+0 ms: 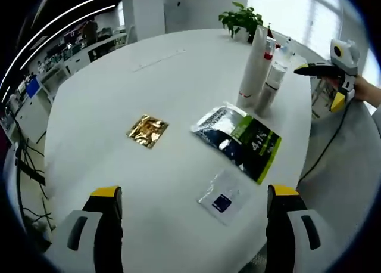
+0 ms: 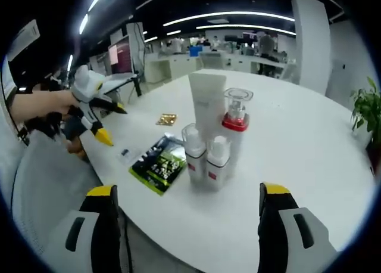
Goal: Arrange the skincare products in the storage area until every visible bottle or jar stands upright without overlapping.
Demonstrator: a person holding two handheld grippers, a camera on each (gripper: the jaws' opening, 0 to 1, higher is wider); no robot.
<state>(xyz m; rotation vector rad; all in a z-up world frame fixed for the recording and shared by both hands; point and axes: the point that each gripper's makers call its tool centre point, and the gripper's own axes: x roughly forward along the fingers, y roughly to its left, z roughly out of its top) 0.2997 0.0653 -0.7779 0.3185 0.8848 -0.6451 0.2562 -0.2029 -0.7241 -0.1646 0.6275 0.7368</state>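
Left gripper (image 1: 193,207) and right gripper (image 2: 186,204): jaws apart, holding nothing. The skincare bottles (image 2: 211,143) stand upright, clustered on the white table (image 2: 297,142); their labels are unreadable. A green sachet (image 2: 159,162) lies flat beside them.

White bottles (image 2: 211,151) upright, clustered, prob. touching

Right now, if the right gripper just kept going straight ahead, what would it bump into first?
Probably the cluster of upright bottles: the two small white bottles stand nearest, dead ahead between its open jaws, with the tall white tube behind. Depth is hard to judge.
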